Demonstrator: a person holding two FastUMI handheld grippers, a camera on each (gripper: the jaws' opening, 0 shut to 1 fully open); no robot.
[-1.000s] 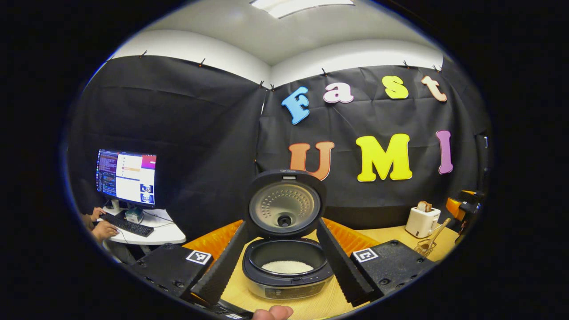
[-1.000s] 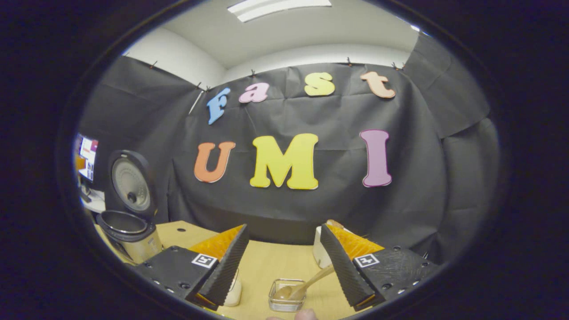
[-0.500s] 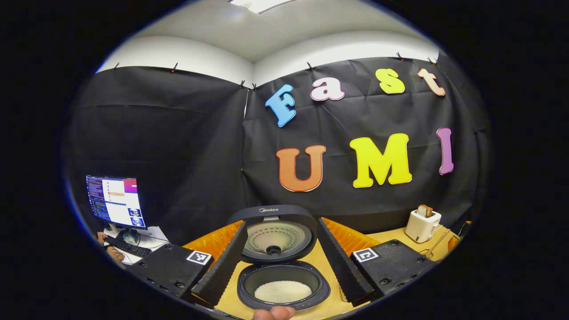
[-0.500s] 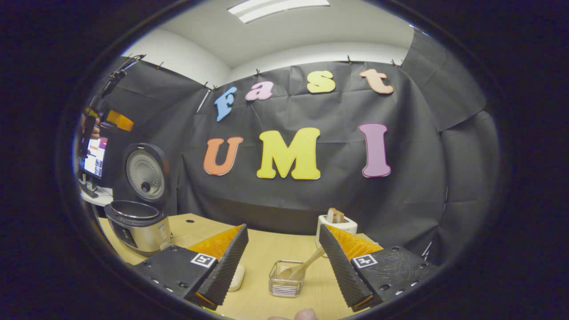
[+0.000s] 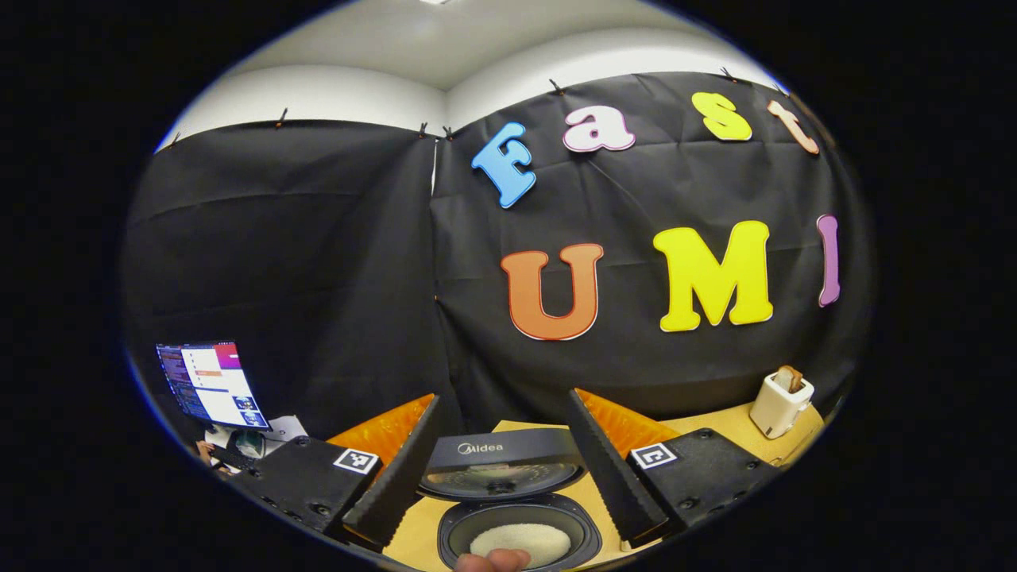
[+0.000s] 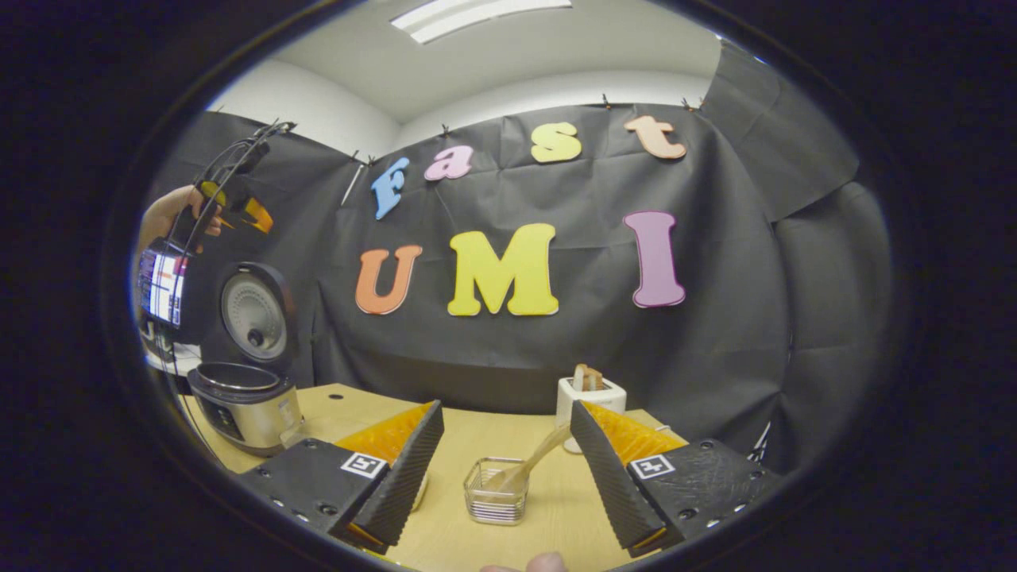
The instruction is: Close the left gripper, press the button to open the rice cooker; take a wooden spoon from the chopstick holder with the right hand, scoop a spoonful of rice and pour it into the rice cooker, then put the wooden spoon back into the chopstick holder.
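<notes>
Though open, brand-marked rice cooker lid (image 5: 502, 461)

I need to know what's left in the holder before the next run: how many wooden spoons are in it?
1. A single wooden spoon leans in the wire chopstick holder on the table, its handle slanting toward the toaster. The mesh might hide something smaller.

I am seeing white rice (image 5: 520, 542) in the black inner pot (image 5: 518, 531) of my rice cooker (image 6: 248, 403), its body showing silver. The wooden spoon (image 6: 531, 463) is showing pale tan in the clear, wire-lined chopstick holder (image 6: 495, 502). The table (image 6: 508, 445) is showing light wood grain. The toaster (image 6: 588, 395) is showing white, holding brown toast.
</notes>
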